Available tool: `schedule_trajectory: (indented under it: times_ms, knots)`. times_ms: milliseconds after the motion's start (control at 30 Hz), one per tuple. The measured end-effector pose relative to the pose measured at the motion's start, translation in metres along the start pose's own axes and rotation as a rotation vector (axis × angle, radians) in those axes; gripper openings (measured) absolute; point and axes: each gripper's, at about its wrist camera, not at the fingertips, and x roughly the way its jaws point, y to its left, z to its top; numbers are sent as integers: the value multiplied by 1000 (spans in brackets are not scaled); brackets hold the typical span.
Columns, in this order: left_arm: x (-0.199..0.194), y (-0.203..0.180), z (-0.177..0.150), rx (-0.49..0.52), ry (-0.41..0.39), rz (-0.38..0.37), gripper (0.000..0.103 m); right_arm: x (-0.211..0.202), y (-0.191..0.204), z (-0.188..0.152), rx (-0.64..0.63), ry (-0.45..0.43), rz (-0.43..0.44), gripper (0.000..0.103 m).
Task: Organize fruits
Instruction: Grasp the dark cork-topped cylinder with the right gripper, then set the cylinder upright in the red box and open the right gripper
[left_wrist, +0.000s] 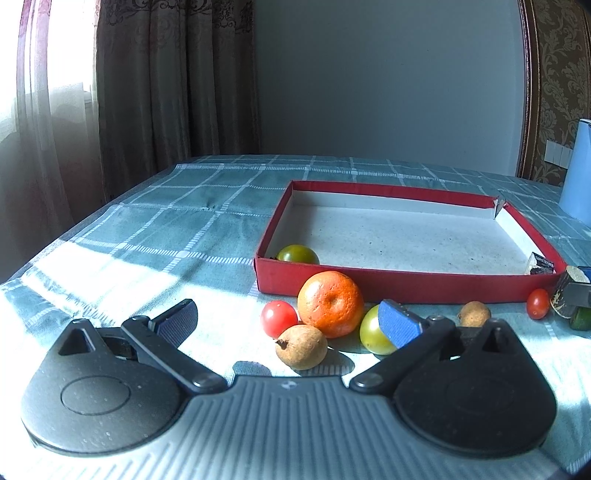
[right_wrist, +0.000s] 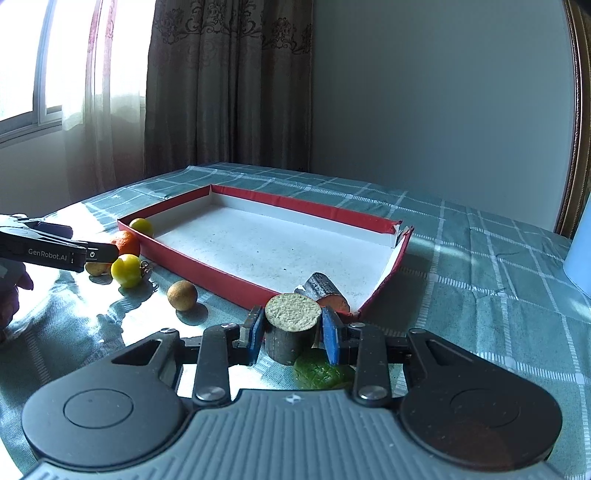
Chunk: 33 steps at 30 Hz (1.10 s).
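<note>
Clamped between the blue pads of the right gripper (right_wrist: 291, 334) stands a short stub of dark-skinned cane (right_wrist: 291, 328), cut face up, pale and fibrous, just in front of the red tray (right_wrist: 207, 275) on the checked worktop (right_wrist: 480, 295). It looks stiff and fairly light; its round bark could roll or slip, so squeezing across the sides at mid-height seems soundest. A green fruit (right_wrist: 321, 371) lies just beneath, and a second cane piece (right_wrist: 327, 290) rests in the tray's near corner. The left gripper (left_wrist: 291, 319) is spread wide over an orange (left_wrist: 330, 303), a red tomato (left_wrist: 278, 318), a brown longan (left_wrist: 301, 347) and a yellow-green tomato (left_wrist: 373, 334), holding nothing.
</note>
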Motion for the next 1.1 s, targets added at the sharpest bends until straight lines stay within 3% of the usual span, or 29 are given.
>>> schedule_trajectory:
  times_ms: [500, 867, 1100]
  knots:
    - [-2, 3, 0, -18, -16, -7, 103, -14, -21, 61, 112, -125, -2, 32]
    - [-10, 7, -1, -55, -57, 1, 103, 44, -59, 55, 218, -3, -54, 32]
    - [-8, 6, -1, -47, -47, 4, 103, 60, -53, 46, 165, 28, -111, 32]
